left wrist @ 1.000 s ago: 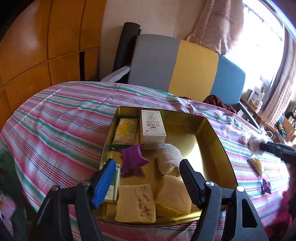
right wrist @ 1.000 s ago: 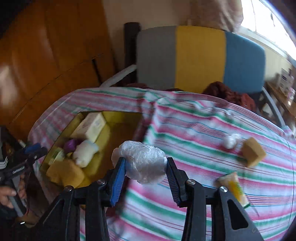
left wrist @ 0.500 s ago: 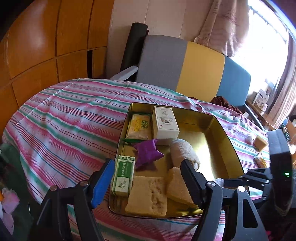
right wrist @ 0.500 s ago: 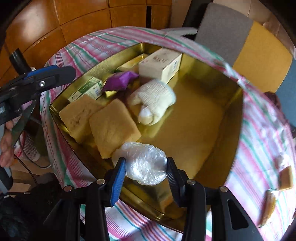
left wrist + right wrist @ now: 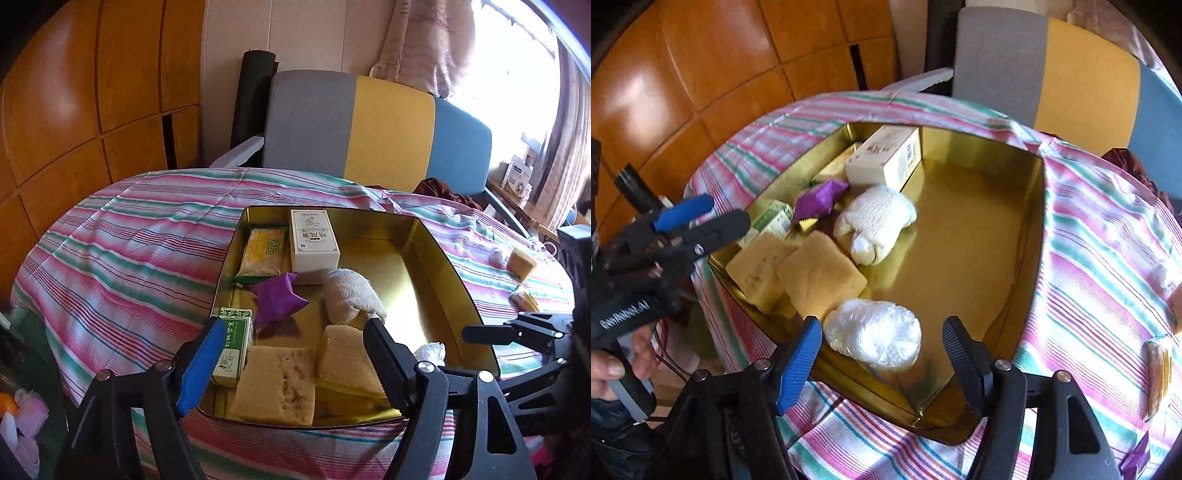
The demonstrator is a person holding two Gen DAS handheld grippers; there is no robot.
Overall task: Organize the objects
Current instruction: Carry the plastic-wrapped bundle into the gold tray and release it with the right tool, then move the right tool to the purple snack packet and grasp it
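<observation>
Wood panelling runs along the far left, and below it my left gripper (image 5: 698,221) hovers over the near left corner of the gold tin (image 5: 1038,236), its jaws wide with nothing between them; they have just been opening a little further. My hand (image 5: 613,365) wraps its handle at the left edge of the right wrist view. Inside the tin, along the left wall, lie a green box (image 5: 234,345) at the near end and a yellow packet (image 5: 262,254) further back. Next to these sit a purple wrapper (image 5: 275,302) and an upright white box (image 5: 314,245) toward the back wall. Two tan sponges (image 5: 798,269) lie side by side at the near end, with a rolled white cloth (image 5: 875,225) just beyond them. To the right of the sponges, a clear plastic bundle (image 5: 875,334) rests on the tin floor, just beside one sponge. My right gripper (image 5: 881,350) stands around it, jaws just opened wide, the pads apart from the plastic on both sides. Further right, on the striped tablecloth (image 5: 129,251), a small tan block (image 5: 521,260), a white wad (image 5: 495,254) and a yellow packet lie outside the tin.
</observation>
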